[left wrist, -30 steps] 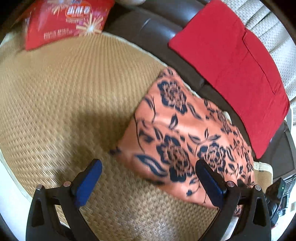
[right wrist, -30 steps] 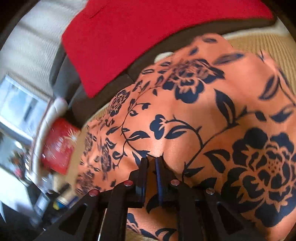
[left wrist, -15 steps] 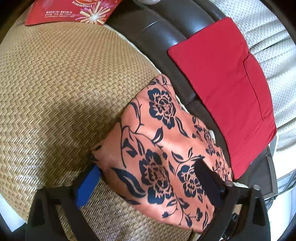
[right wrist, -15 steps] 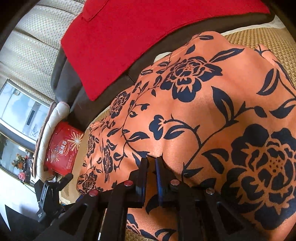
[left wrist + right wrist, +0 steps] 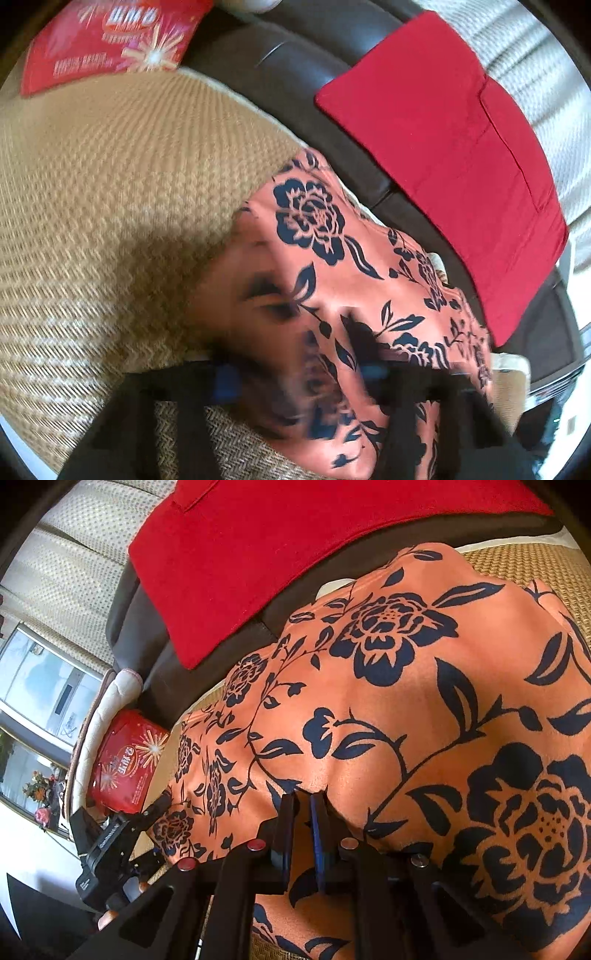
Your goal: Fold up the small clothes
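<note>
An orange cloth with dark blue flowers (image 5: pixel 332 258) lies on a woven tan mat (image 5: pixel 110 184). In the blurred left wrist view my left gripper (image 5: pixel 299 376) straddles the cloth's near corner. Its jaws are closing, the blue pads (image 5: pixel 225 380) still stand apart, and bunched cloth sits between them. In the right wrist view my right gripper (image 5: pixel 303 805) is shut on a pinched fold of the same cloth (image 5: pixel 406 701), with fabric puckered around its tips. The left gripper (image 5: pixel 110 845) shows there at the cloth's far left corner.
A folded red cloth (image 5: pixel 461 166) lies on the dark brown sofa cushion (image 5: pixel 314 44) behind the mat. A red printed packet (image 5: pixel 110 40) lies at the mat's far edge. Cream dotted upholstery (image 5: pixel 66 572) rises behind the red cloth.
My left gripper slid forward onto the cloth's corner and its jaws narrowed around the fabric, which has bunched up. The right gripper kept its pinch and stayed put.
</note>
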`<action>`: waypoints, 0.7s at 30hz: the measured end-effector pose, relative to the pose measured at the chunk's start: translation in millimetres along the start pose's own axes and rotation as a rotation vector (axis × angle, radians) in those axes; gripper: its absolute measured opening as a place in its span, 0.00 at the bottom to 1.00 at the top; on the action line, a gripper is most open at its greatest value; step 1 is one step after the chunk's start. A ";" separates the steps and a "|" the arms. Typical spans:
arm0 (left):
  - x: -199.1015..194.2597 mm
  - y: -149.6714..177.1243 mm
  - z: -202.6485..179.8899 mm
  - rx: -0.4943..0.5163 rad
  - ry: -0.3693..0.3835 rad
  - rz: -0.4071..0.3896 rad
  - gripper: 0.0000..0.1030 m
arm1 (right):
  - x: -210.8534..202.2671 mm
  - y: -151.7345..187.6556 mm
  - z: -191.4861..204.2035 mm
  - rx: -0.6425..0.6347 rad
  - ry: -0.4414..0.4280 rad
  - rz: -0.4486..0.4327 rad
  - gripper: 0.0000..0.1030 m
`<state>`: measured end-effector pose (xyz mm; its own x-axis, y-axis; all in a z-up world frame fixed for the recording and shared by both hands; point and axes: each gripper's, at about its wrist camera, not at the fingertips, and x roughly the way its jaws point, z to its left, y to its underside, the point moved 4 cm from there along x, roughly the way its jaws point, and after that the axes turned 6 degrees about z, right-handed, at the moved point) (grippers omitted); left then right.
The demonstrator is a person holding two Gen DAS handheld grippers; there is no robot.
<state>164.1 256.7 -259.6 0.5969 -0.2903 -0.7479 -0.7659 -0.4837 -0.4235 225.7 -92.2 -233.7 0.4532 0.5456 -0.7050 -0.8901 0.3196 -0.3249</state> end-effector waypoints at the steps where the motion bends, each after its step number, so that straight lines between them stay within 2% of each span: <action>1: -0.5 -2.5 -7.6 0.040 -0.006 -0.012 0.23 | -0.3 0.0 0.3 -0.003 -0.001 0.002 0.12; 4: -6.2 -2.4 -33.7 0.150 -0.003 -0.068 0.21 | -1.1 -0.2 -0.3 -0.001 -0.014 0.013 0.12; 7: -14.4 9.1 -69.3 0.310 -0.004 -0.130 0.21 | -2.9 -1.9 -3.0 0.016 -0.039 0.030 0.12; 9: -15.8 24.2 -93.2 0.425 0.004 -0.143 0.20 | -6.5 -4.2 -3.5 0.027 -0.061 0.039 0.12; 13: -6.7 80.6 -149.8 0.743 -0.031 -0.151 0.20 | -22.8 -15.0 -0.9 0.022 -0.153 0.007 0.17; 15: -0.1 101.4 -163.9 0.830 -0.032 -0.133 0.20 | -30.6 -19.5 2.4 0.009 -0.211 -0.011 0.32; 17: 6.7 118.7 -173.8 0.900 -0.046 -0.118 0.20 | -37.4 -24.6 6.4 -0.003 -0.250 -0.027 0.87; 21: 10.2 132.7 -178.8 0.961 -0.052 -0.110 0.20 | -41.5 -33.7 13.7 -0.007 -0.396 -0.047 0.88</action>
<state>111.3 41.9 -232.1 0.6833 -0.2358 -0.6910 -0.5886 0.3821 -0.7124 237.5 -115.0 -184.9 0.4756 0.7874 -0.3922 -0.8678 0.3469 -0.3558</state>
